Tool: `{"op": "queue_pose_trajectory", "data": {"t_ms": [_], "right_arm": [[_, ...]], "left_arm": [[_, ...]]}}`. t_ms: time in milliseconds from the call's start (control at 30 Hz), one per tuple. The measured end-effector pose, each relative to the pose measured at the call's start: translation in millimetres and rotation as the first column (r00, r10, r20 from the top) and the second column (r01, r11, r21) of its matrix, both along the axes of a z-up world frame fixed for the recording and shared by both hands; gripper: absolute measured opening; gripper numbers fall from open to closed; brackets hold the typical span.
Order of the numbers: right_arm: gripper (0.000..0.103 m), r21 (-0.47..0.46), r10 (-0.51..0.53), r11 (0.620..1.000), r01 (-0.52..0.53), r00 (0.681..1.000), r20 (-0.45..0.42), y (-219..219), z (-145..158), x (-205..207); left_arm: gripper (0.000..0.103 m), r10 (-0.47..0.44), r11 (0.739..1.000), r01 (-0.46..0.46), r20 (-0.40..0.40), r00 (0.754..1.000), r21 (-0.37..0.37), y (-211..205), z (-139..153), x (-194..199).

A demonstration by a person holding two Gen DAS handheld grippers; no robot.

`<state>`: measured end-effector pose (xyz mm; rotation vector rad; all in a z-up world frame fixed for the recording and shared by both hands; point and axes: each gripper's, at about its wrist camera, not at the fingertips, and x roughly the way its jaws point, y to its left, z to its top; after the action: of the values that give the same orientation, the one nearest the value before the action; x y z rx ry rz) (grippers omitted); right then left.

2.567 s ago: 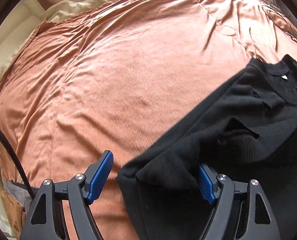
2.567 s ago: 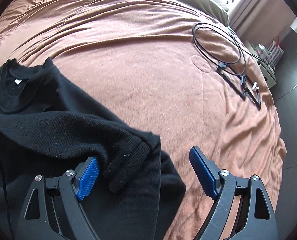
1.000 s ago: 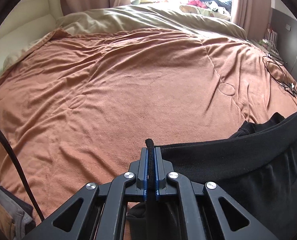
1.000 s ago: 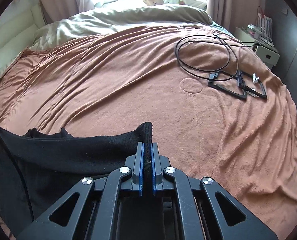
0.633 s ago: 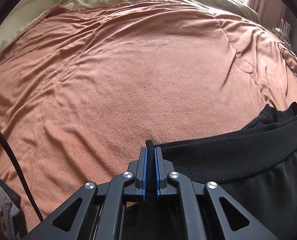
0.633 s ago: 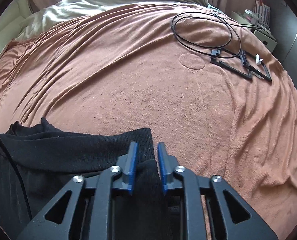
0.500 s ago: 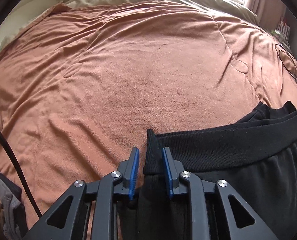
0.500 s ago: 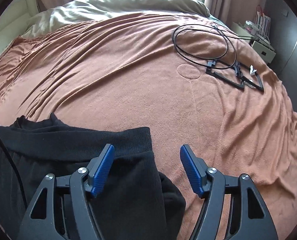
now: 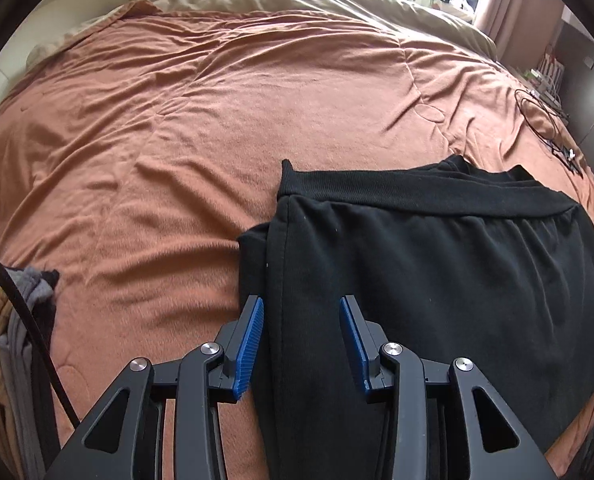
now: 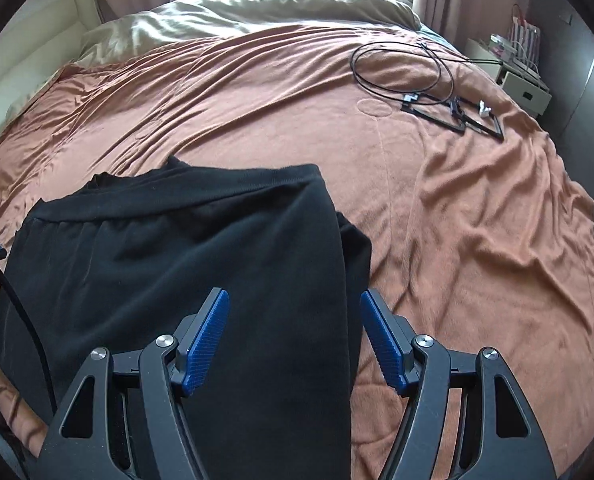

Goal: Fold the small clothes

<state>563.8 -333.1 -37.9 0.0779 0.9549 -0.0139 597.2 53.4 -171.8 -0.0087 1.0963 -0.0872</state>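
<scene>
Both jaws have just opened, dropping the ribbed hem | folded black knit sweater (image 9: 437, 280) lies ahead, long axis crosswise | left gripper (image 9: 301, 332) and right gripper (image 10: 293, 332) released, equally near on our brown bed cover (image 9: 177, 120).

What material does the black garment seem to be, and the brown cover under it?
The black garment: apparently a soft matte knit, perhaps cotton jersey, since its band is ribbed and the body drapes in soft gathers. The brown cover: seemingly a short-pile plush or velour, with a faint sheen along its wrinkles; the exact fibre cannot be told.
</scene>
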Motion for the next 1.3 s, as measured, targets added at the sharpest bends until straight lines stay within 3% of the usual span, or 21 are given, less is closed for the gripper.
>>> {"op": "queue_pose_trajectory", "data": {"t_ms": [167, 400, 633, 867, 1067, 1233, 1300], "right_arm": [[0.065, 0.031, -0.035, 0.999, 0.036, 0.999, -0.026, -13.3, -12.9, -40.2], [0.042, 0.144, -0.043, 0.988, 0.056, 0.995, -0.09, -33.8, -38.4, -87.2], [0.042, 0.258, -0.037, 0.964, 0.063, 0.994, -0.104, -47.5, -50.8, -117.4], [0.019, 0.405, -0.07, 0.91, 0.093, 0.995, -0.069, -69.3, -53.0, -135.0], [0.018, 0.527, -0.061, 0.848, 0.057, 0.998, -0.011, -88.4, -56.3, -145.3], [0.018, 0.602, -0.032, 0.797, 0.052, 0.999, -0.044, -96.5, -79.9, -133.6], [0.018, 0.622, -0.028, 0.781, 0.058, 0.998, -0.058, -99.3, -89.2, -127.5]], "left_arm": [[0.042, 0.009, 0.999, -0.01, -0.006, 1.0, -0.039, 4.6, -1.0, -36.0], [0.042, 0.01, 0.998, -0.012, -0.034, 0.999, -0.061, 4.3, -12.1, -79.5], [0.042, 0.028, 0.997, -0.032, -0.051, 0.998, -0.067, 2.3, -20.8, -113.7], [0.042, 0.063, 0.993, -0.069, -0.068, 0.996, -0.09, 8.0, -33.5, -134.8], [0.042, 0.088, 0.992, -0.094, -0.068, 0.994, -0.088, 8.3, -33.7, -142.0], [0.04, 0.11, 0.99, -0.116, -0.066, 0.992, -0.082, 4.4, -33.5, -139.7], [0.033, 0.108, 0.991, -0.113, -0.064, 0.992, -0.069, 2.4, -33.6, -139.3]]}}
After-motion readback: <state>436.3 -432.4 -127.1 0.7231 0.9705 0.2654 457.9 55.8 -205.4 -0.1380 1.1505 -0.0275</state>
